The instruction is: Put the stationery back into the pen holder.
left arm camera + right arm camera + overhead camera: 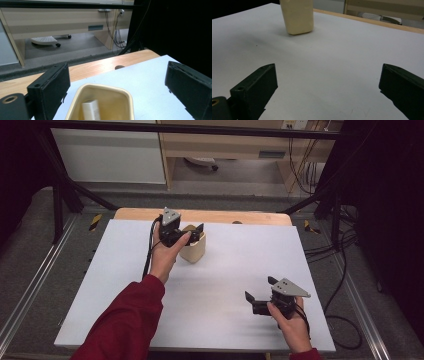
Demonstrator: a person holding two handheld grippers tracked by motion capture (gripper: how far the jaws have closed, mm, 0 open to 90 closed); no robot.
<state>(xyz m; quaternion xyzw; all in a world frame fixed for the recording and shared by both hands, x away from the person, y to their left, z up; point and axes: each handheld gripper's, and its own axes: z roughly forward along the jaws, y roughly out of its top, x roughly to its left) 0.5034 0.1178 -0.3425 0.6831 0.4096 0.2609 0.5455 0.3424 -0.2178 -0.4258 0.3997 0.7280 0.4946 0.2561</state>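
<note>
Two grippers at a white table, one poised over a cream container

High view: near the upper centre, the left gripper (198, 231) hangs over the container (192, 249), fingers spread; the right gripper (260, 294), lower right, is well apart from it, fingers also apart and empty. Left gripper view: the container (100, 103) sits bottom centre between the fingers (51, 91), a pale block (91, 110) inside; reaching in looks the likely step, needing descent and closing. Right gripper view: the container (297, 16) stands upper left on the table (352, 57), far beyond the fingers (255, 88).

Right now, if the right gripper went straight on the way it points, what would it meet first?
Probably the cream container: the right gripper, fingers open, faces it across bare white table. It sits left of centre, so a miss is possible.
</note>
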